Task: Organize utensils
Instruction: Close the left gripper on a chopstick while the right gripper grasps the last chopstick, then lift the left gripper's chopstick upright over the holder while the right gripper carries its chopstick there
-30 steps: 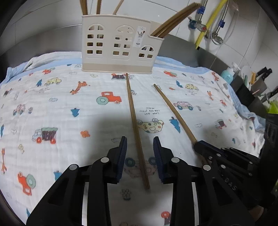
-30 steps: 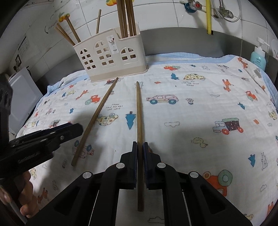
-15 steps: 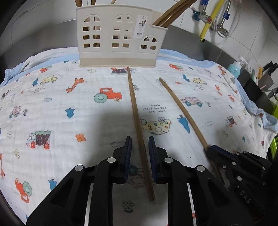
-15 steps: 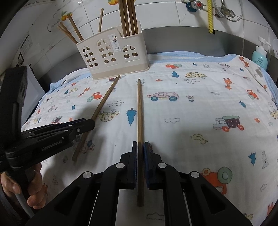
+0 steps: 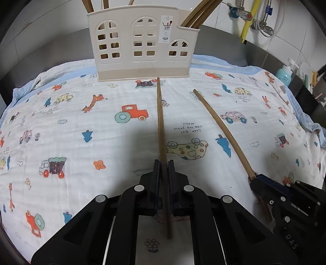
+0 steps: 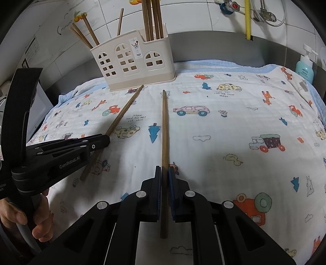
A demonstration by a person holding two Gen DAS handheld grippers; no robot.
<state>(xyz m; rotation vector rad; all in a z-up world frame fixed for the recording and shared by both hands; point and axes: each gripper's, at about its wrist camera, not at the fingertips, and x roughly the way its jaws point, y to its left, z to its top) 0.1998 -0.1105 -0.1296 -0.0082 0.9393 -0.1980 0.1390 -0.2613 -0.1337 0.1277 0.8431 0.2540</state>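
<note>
Two long wooden chopsticks lie on a cartoon-print cloth, pointing toward a cream utensil holder [image 5: 142, 44] with arched windows that holds several chopsticks. My left gripper [image 5: 164, 166] is shut on the left chopstick [image 5: 160, 114]. My right gripper [image 6: 164, 172] is shut on the right chopstick [image 6: 164, 126]. In the left wrist view the right chopstick [image 5: 220, 128] runs into the right gripper [image 5: 258, 179] at lower right. In the right wrist view the left chopstick [image 6: 124, 112] runs under the left gripper [image 6: 107, 140], and the holder [image 6: 134, 61] stands behind.
The cloth [image 5: 71, 122] covers the work surface up to a grey steel backsplash. A teal soap bottle [image 6: 304, 68] stands at the far right. Taps and a yellow hose [image 6: 247, 18] hang on the tiled wall. Dark kitchen items [image 5: 305, 93] sit at the right edge.
My left gripper moved forward over the left chopstick and closed its jaws on it. My right gripper stays shut on the right chopstick.
</note>
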